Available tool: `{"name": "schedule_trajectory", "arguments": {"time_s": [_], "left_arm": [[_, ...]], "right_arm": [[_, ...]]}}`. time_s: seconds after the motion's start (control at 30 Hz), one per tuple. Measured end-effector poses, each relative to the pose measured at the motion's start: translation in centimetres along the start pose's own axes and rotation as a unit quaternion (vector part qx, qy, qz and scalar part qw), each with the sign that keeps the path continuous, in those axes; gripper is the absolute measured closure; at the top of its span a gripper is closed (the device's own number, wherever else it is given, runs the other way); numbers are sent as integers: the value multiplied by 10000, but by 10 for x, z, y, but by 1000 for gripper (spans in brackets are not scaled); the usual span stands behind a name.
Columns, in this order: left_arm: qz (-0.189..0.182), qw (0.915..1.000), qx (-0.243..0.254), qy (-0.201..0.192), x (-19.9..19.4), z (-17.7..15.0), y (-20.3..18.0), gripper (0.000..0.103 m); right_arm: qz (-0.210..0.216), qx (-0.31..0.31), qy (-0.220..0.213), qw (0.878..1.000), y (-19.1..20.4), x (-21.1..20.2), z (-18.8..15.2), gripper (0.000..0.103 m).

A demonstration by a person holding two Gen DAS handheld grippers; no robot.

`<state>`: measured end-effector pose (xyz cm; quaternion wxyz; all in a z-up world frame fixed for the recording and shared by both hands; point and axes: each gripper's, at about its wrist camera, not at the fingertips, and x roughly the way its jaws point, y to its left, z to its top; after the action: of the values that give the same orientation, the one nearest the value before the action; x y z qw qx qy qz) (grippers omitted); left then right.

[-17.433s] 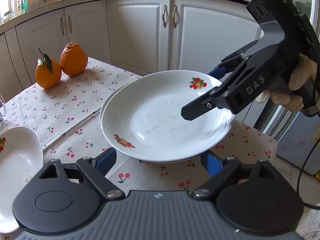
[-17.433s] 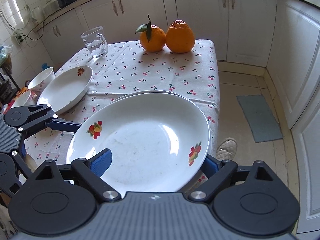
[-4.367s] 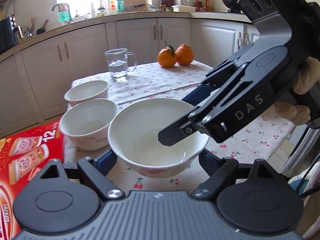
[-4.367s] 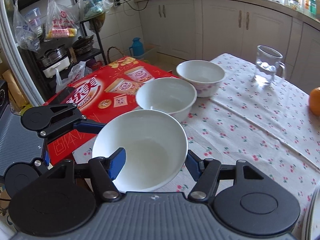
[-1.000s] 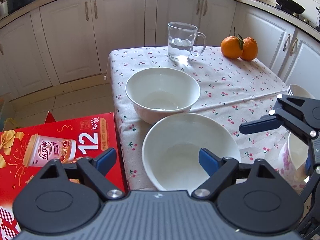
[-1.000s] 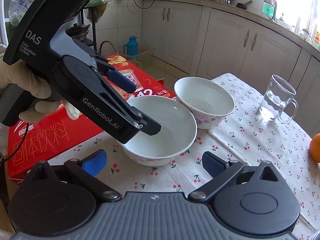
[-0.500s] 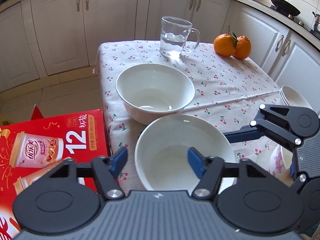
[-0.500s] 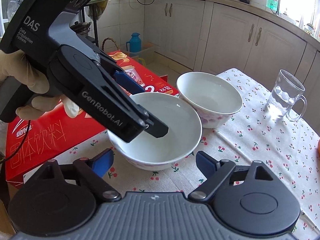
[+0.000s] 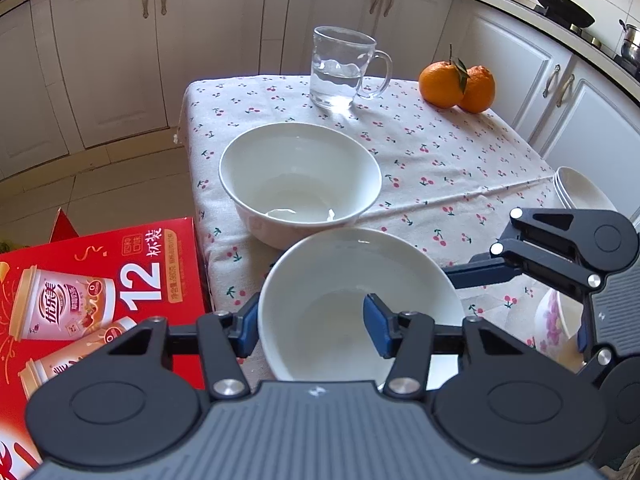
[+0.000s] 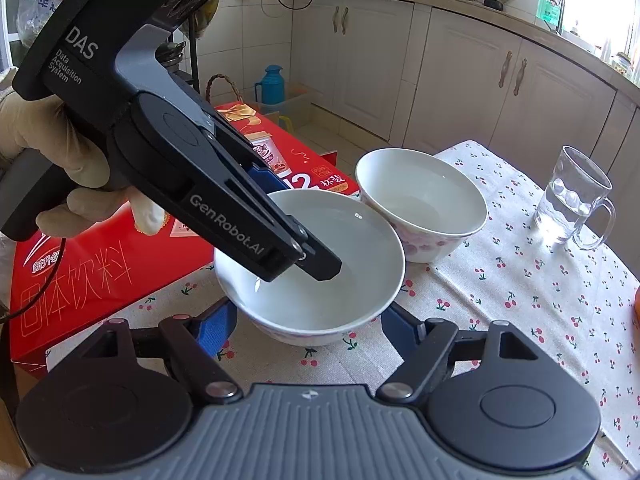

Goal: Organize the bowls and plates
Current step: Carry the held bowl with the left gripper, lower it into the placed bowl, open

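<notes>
near bowl point(image 9: 360, 308): glazed, stiff, slippery, fragile | left tongs point(image 9: 312, 326) pinching its rim | right tongs point(image 10: 308, 326) closing astride it, pads clear

The stack of white plates point(image 9: 576, 192) at the right edge was cut off, and the near white ceramic bowl's point(image 9: 344, 292) lower rim was hidden by the gripper body.

Left claw point(image 10: 276, 220): black, angular, white "DAS" and "GenRobot.AI" lettering, blue pads, silver screws. A pale glove point(image 10: 24, 136) covers the hand. Right claw point(image 10: 308, 326): black, ribbed grey housing, blue pads.
</notes>
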<state>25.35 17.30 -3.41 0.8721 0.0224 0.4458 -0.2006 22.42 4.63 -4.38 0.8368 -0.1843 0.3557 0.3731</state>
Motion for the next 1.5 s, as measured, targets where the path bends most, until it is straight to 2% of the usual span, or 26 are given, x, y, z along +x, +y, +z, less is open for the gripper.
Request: {"name": "schedule_trajectory", "arguments": {"time_s": [0.3, 0.57, 1.13, 1.5], "left_arm": [[-44, 10000, 72, 7, -5, 0, -8, 51], [-102, 9995, 277, -98, -22, 2, -33, 51], [-311, 9950, 870, -385, -52, 8, -116, 51], [-544, 9905, 1209, -371, -41, 10, -170, 51]], "right_arm": [[79, 105, -21, 9999, -5, -10, -1, 20], [-6, 119, -90, 9999, -4, -35, -7, 20], [-429, 272, -435, 9978, -4, -119, -42, 20], [-779, 543, -562, 9939, -12, -164, -78, 20]]}}
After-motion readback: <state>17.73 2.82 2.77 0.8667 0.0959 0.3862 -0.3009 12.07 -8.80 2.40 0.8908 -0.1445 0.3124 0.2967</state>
